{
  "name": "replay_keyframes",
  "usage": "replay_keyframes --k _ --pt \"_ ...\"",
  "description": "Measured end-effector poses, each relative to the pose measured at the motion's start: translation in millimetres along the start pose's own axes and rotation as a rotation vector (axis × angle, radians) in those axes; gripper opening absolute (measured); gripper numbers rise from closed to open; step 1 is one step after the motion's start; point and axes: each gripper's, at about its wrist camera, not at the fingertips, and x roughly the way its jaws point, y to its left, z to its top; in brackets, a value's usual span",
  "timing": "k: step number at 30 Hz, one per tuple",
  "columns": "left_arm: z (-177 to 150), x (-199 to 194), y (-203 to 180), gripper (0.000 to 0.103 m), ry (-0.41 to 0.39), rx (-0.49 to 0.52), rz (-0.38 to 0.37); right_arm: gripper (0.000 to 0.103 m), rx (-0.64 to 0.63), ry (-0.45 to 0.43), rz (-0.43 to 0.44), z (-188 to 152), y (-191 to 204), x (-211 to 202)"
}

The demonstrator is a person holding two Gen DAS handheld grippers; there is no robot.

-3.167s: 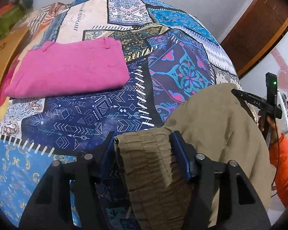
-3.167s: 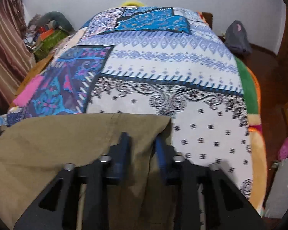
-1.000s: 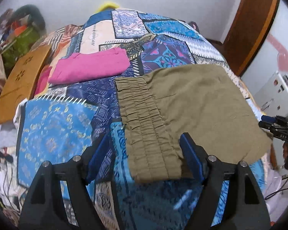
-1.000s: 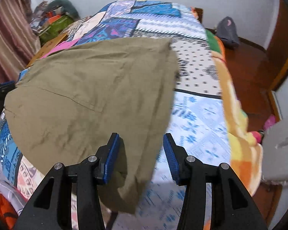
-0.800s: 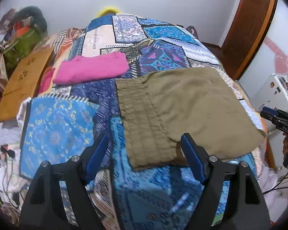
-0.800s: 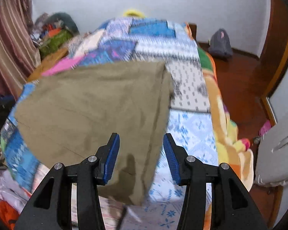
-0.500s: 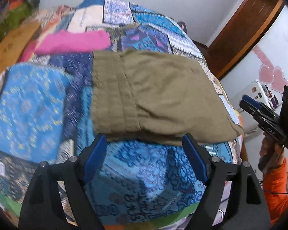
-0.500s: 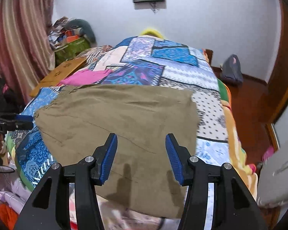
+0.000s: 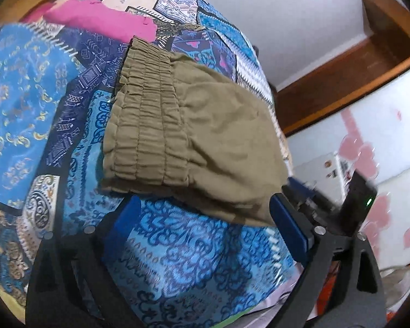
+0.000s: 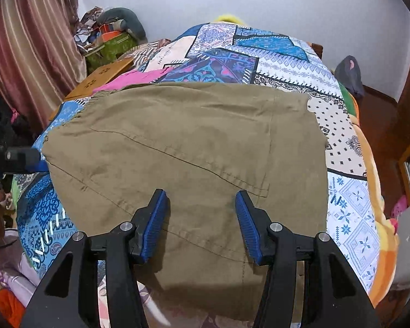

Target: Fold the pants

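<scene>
The olive-brown pants (image 9: 205, 136) lie folded flat on the patchwork bedspread (image 9: 22, 95), with the gathered elastic waistband (image 9: 147, 125) on the left. In the right wrist view the pants (image 10: 191, 150) fill the middle, and their near edge hangs over the bed's front. My left gripper (image 9: 205, 227) is open and empty, just in front of the pants' near edge. My right gripper (image 10: 202, 224) is open and empty, over the near right part of the pants. The other gripper shows at the right of the left wrist view (image 9: 339, 210) and at the left edge of the right wrist view (image 10: 19, 158).
Folded pink pants (image 9: 101, 22) lie on the bed behind the waistband, also seen in the right wrist view (image 10: 139, 78). A wooden board (image 10: 101, 78) and clutter (image 10: 109, 35) stand at the bed's left. A dark bag (image 10: 350, 75) sits on the wooden floor at the right.
Both grippers have let go of the pants and drawn back. The left gripper has swung right and down towards the pants' near edge. The right gripper has lifted and its jaws have opened wider.
</scene>
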Motion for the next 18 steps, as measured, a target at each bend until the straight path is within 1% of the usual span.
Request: replay_keyframes --k 2,4,9,10,11,12,14,15,16,18 --pt "5.5 2.3 3.9 0.097 -0.007 -0.043 -0.020 0.048 -0.017 0.001 -0.006 -0.8 2.6 0.1" --pt "9.9 6.0 5.7 0.097 -0.012 -0.062 -0.012 0.048 -0.027 0.001 -0.007 -1.5 4.3 -0.1" --pt "23.4 19.3 0.5 0.096 -0.035 -0.065 0.064 0.048 -0.001 0.001 0.023 -3.4 0.0 0.3" --pt "25.9 22.0 -1.8 0.093 -0.037 -0.054 0.088 0.048 0.002 0.000 0.025 -3.4 -0.1 0.3" --pt "28.8 24.2 -5.0 0.089 -0.041 -0.038 0.128 0.048 0.003 -0.001 0.025 -3.7 -0.1 -0.3" --pt "31.1 25.8 -7.1 0.082 -0.043 -0.022 0.163 0.049 0.004 -0.001 0.025 -3.2 -0.1 -0.3" --pt "34.2 27.9 -12.5 0.073 -0.050 0.012 0.221 0.050 0.007 0.001 0.025 -2.2 -0.1 -0.6" --pt "34.3 28.1 -15.1 0.064 -0.060 0.030 0.248 0.051 0.009 0.003 0.025 -1.7 0.0 -0.8" --pt "34.0 28.6 -18.8 0.058 -0.064 0.056 0.268 0.051 0.012 0.006 0.025 -1.0 -0.1 -1.0" --pt "31.8 28.9 -26.6 0.049 -0.079 0.105 0.285 0.052 0.016 0.020 0.027 2.2 -0.6 -1.1"
